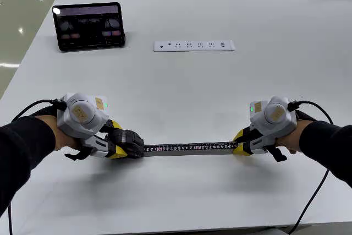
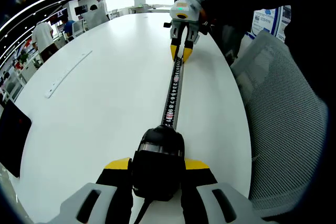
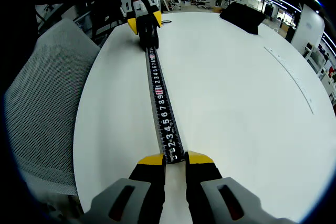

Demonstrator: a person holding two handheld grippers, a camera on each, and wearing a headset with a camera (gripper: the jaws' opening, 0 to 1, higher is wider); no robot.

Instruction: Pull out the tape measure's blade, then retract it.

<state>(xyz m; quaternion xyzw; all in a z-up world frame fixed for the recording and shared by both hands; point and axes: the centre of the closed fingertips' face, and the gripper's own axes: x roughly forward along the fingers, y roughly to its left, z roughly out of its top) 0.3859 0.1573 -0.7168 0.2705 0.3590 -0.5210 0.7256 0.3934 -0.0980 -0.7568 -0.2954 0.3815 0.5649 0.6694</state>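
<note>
Case [image 1: 130,142] in left gripper [image 1: 118,140]; blade [image 1: 187,147] in right gripper [image 1: 240,142]; table [image 1: 181,205] edge near

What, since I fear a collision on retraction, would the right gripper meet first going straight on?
Probably the black tape measure case held by the left gripper, along the extended numbered blade.

Blade [image 1: 190,147] between left gripper [image 1: 124,144], right gripper [image 1: 240,142]

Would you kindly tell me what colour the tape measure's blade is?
The blade is black with white numerals and red marks, clearest in the right gripper view.
</note>
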